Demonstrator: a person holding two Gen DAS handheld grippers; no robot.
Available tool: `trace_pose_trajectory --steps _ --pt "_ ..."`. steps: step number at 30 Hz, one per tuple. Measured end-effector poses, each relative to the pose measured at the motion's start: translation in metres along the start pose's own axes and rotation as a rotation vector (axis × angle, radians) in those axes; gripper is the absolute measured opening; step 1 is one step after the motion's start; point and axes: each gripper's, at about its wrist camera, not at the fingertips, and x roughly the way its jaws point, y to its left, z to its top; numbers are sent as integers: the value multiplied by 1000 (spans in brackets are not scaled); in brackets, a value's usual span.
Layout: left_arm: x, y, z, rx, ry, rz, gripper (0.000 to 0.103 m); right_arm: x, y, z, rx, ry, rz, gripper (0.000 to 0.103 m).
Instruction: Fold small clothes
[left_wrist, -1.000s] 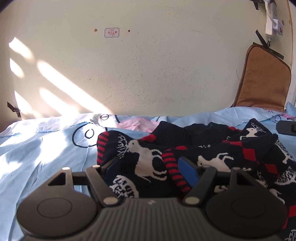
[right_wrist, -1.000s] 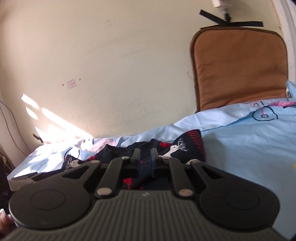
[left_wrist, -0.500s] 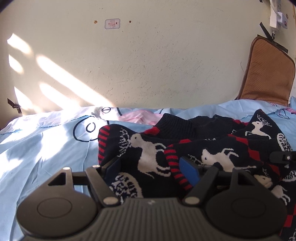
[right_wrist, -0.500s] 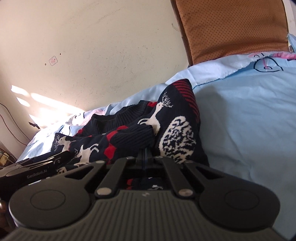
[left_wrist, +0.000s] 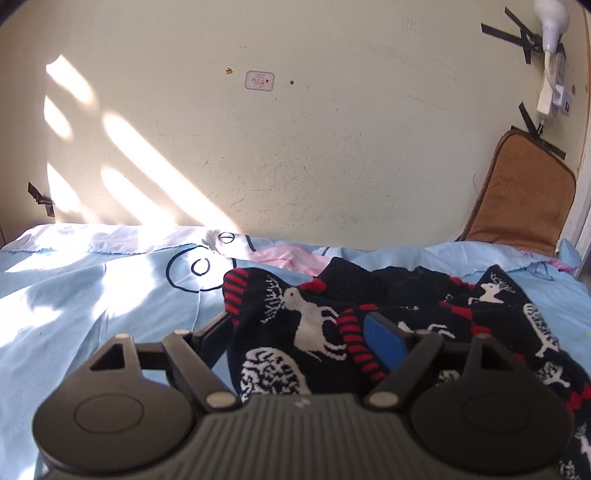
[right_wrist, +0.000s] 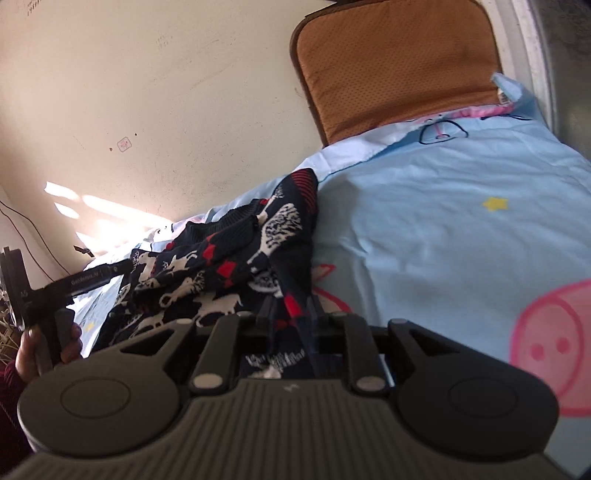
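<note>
A navy knit sweater (left_wrist: 306, 332) with white reindeer and red bands lies rumpled on the light blue bed sheet (left_wrist: 92, 295). My left gripper (left_wrist: 301, 332) straddles its near left part. Its jaws are opening wide, with the blue pad (left_wrist: 384, 339) against a red-striped cuff and the other finger just off the sweater's edge. In the right wrist view the sweater (right_wrist: 221, 258) stretches back to the left. My right gripper (right_wrist: 291, 310) has a fold of it between its fingers. Those jaws are opening and stand a little apart.
A brown cushion (right_wrist: 399, 62) leans on the cream wall at the bed's far right. Pink cloth (left_wrist: 291, 258) lies behind the sweater. A power strip (left_wrist: 552, 88) hangs on the wall. A hand (right_wrist: 70, 339) holds the left gripper's handle. Bare sheet (right_wrist: 461, 240) spreads to the right.
My right gripper swung towards the near right with the sweater's fold, and its fully closed jaws have parted. My left jaws widened and that hand rose slightly.
</note>
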Motion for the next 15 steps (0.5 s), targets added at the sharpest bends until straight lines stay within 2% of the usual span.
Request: trace_pose_trajectory --steps 5,10,15 --pt "-63 18 -18 -45 -1 -89 86 -43 -29 -34 48 7 20 26" --pt "-115 27 -65 -72 96 -155 87 -51 -42 -54 85 13 50 26" --pt "-168 33 -107 -122 178 -196 87 -56 -51 -64 95 53 116 26"
